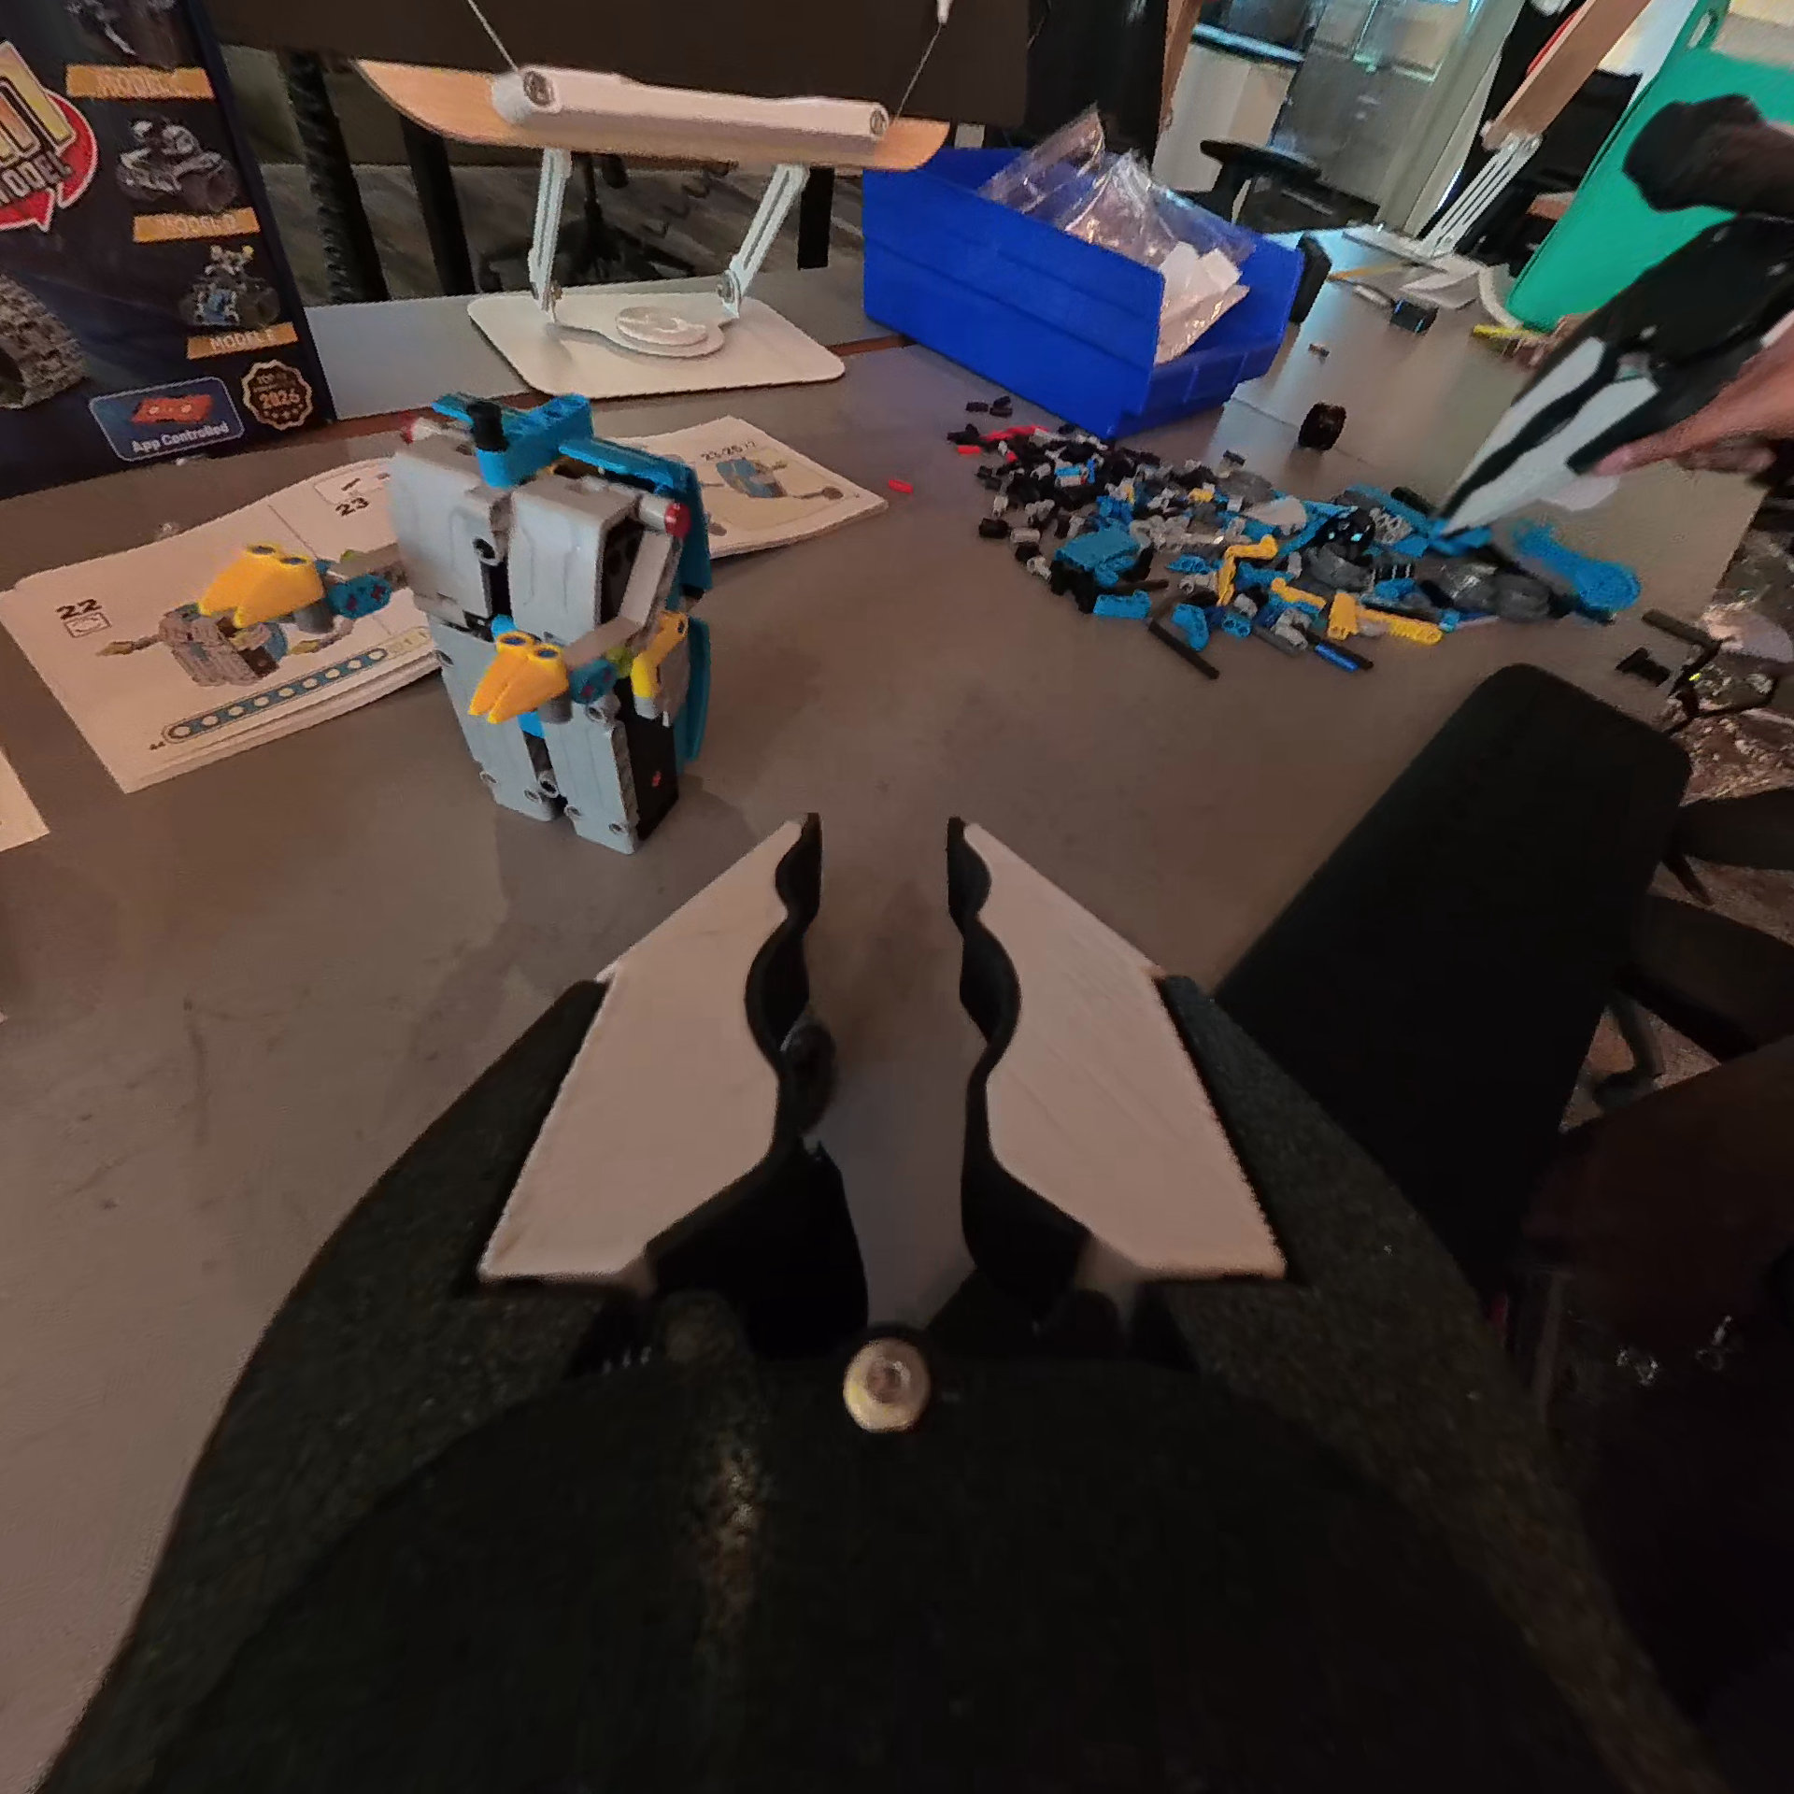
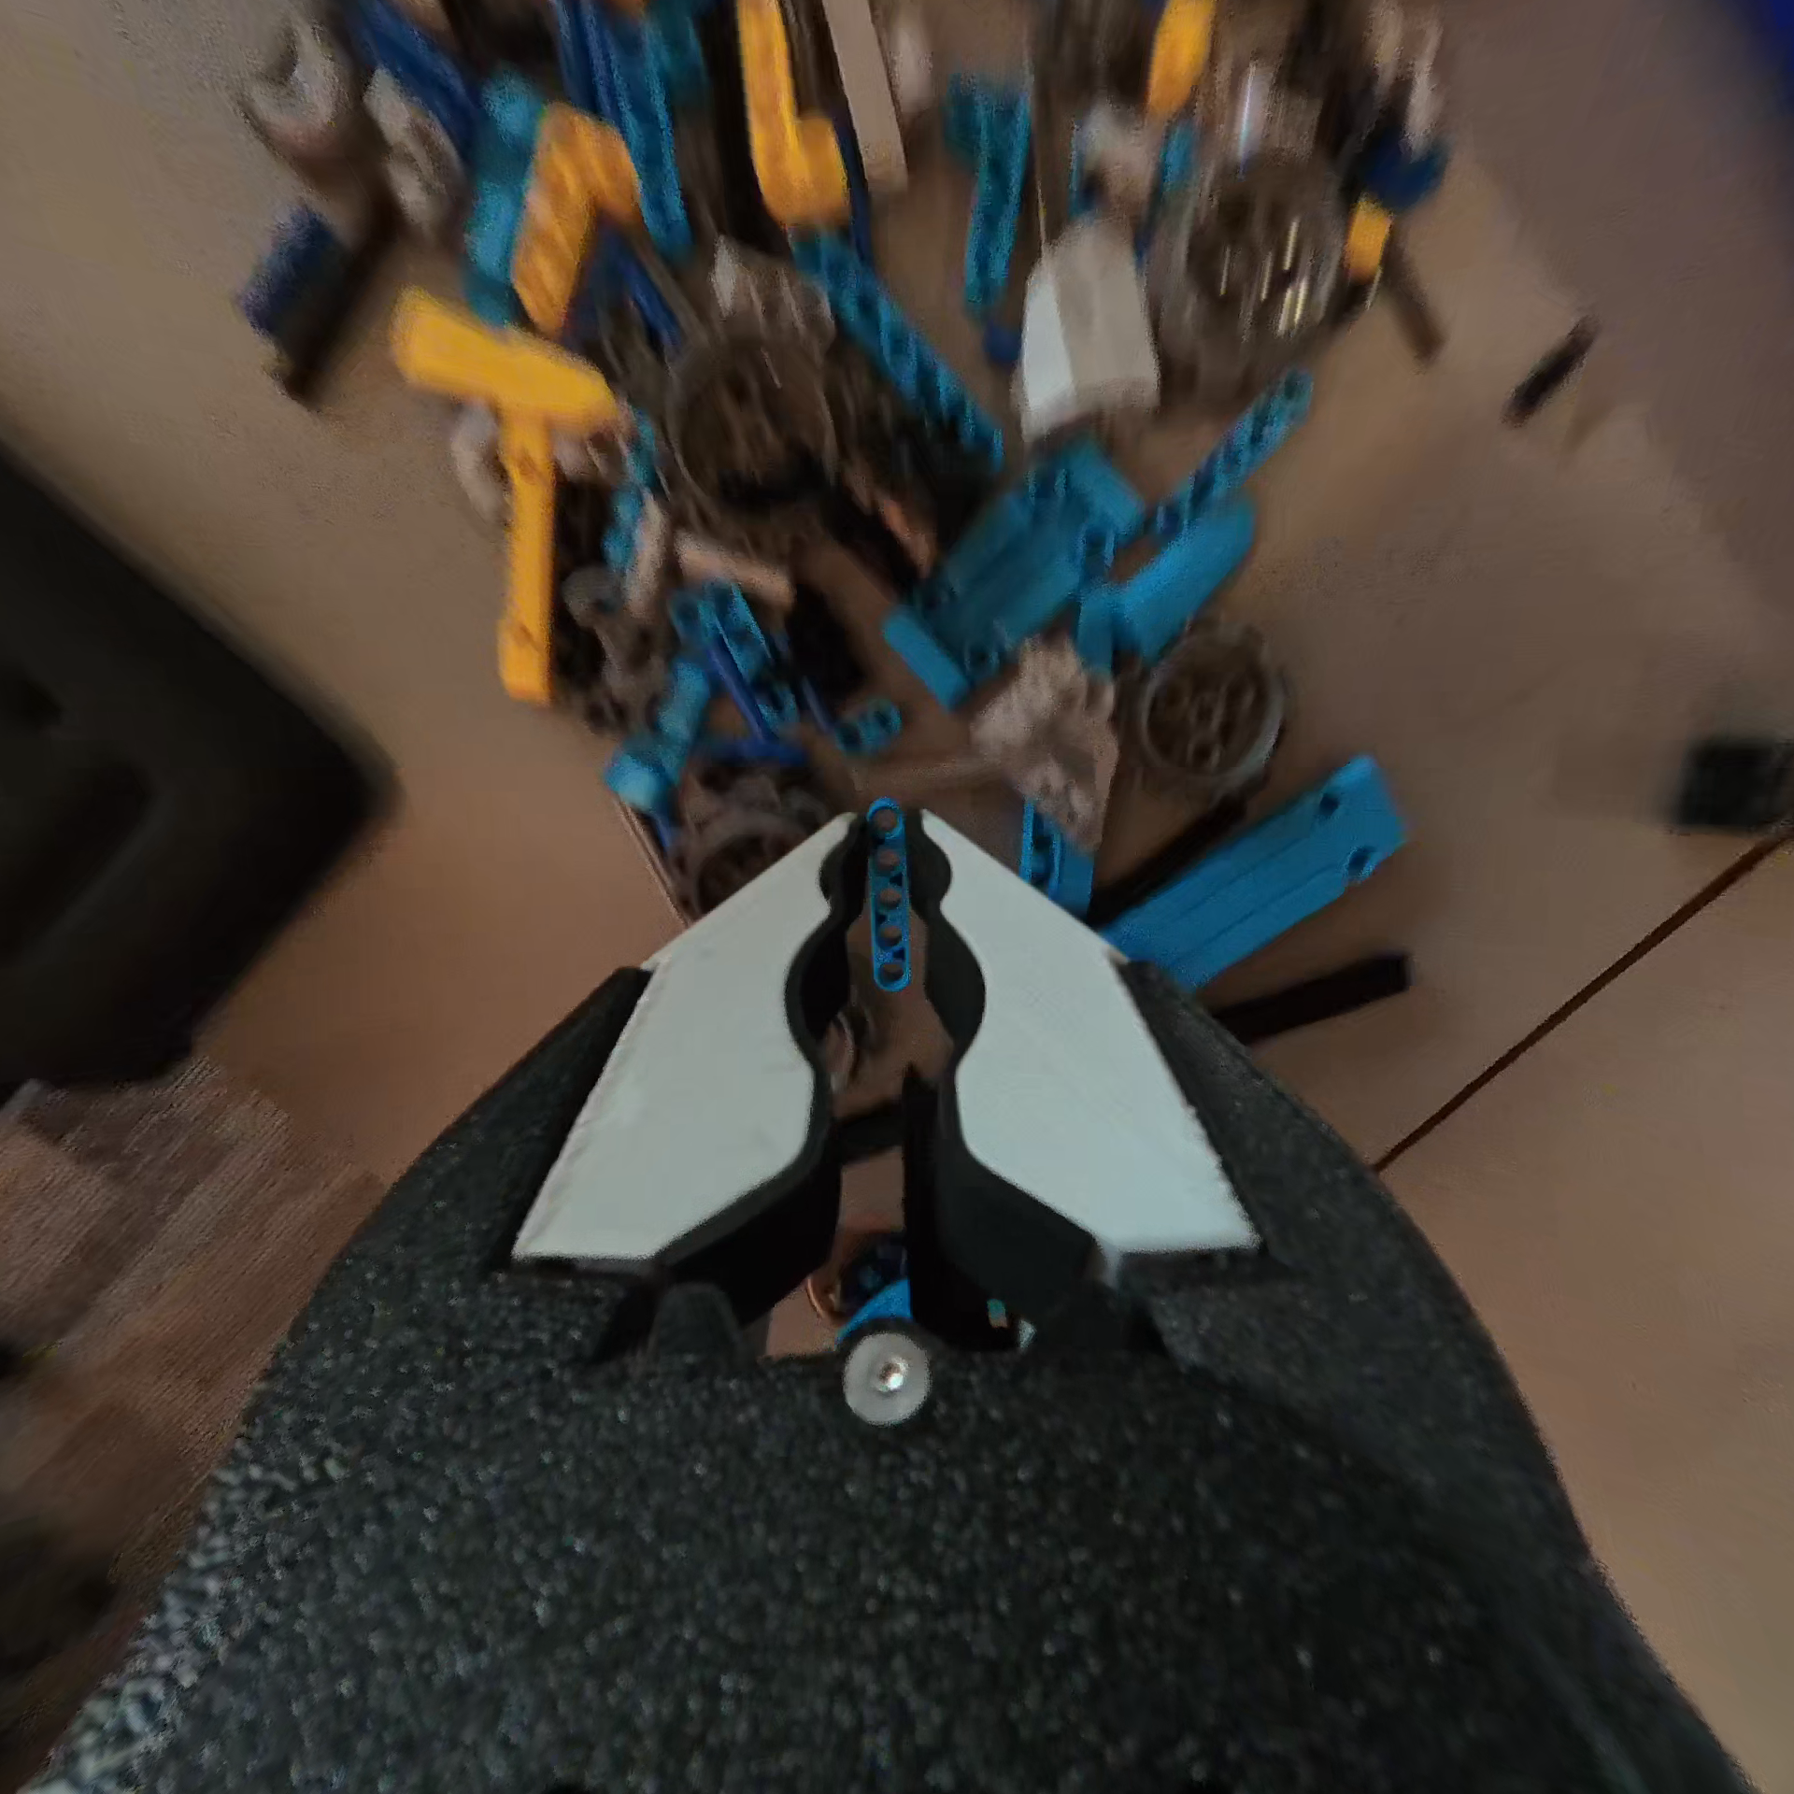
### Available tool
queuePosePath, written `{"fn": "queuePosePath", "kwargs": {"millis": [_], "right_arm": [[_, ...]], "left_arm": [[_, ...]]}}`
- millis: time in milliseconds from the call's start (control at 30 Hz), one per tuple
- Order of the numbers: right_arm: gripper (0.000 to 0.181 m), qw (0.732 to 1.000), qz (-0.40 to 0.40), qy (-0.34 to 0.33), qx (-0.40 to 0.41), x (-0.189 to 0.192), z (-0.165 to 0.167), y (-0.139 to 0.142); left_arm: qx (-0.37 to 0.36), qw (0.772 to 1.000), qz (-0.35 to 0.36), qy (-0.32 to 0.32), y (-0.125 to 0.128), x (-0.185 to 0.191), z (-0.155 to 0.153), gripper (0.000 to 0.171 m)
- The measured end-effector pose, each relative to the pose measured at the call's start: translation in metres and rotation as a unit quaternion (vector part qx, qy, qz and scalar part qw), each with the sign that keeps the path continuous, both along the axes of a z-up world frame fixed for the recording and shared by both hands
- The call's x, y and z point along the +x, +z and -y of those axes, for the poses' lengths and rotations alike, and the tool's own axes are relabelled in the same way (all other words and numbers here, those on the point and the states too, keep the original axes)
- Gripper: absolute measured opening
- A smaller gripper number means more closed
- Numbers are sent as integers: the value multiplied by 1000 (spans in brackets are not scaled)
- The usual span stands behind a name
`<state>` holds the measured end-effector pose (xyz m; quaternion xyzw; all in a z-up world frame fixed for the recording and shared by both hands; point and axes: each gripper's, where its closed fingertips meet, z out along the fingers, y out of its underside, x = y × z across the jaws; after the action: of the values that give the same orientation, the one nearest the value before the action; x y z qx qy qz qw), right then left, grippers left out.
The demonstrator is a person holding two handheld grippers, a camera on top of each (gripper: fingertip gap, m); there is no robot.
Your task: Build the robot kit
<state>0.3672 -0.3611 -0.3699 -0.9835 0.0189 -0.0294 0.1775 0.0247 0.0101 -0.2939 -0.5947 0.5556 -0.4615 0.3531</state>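
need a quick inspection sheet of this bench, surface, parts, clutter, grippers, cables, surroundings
surface: grey table, bare in front of the left hand-held gripper.
job's things: half-built grey, blue and yellow block model standing upright on the edge of the open instruction booklet; loose parts pile to its right.
clutter: blue bin holding clear bags; printed box; white stand.
grippers: left hand-held gripper open, empty, apart from the model; right hand-held gripper shut on a thin blue holed beam over the pile.
cables: nothing seen.
surroundings: black chair at the table's right edge; right wrist view is motion-blurred.
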Motion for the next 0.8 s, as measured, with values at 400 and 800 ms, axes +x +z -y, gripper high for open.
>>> {"fn": "queuePosePath", "kwargs": {"millis": [400, 800], "right_arm": [[8, 937, -83, 324, 97, -250, -296, -17], [14, 969, -28, 102, 224, -221, -248, 25]], "left_arm": [[24, 1000, -5, -19, -7, 11, 12, 25], [16, 999, 42, -7, 2, 0, 9, 25]]}}
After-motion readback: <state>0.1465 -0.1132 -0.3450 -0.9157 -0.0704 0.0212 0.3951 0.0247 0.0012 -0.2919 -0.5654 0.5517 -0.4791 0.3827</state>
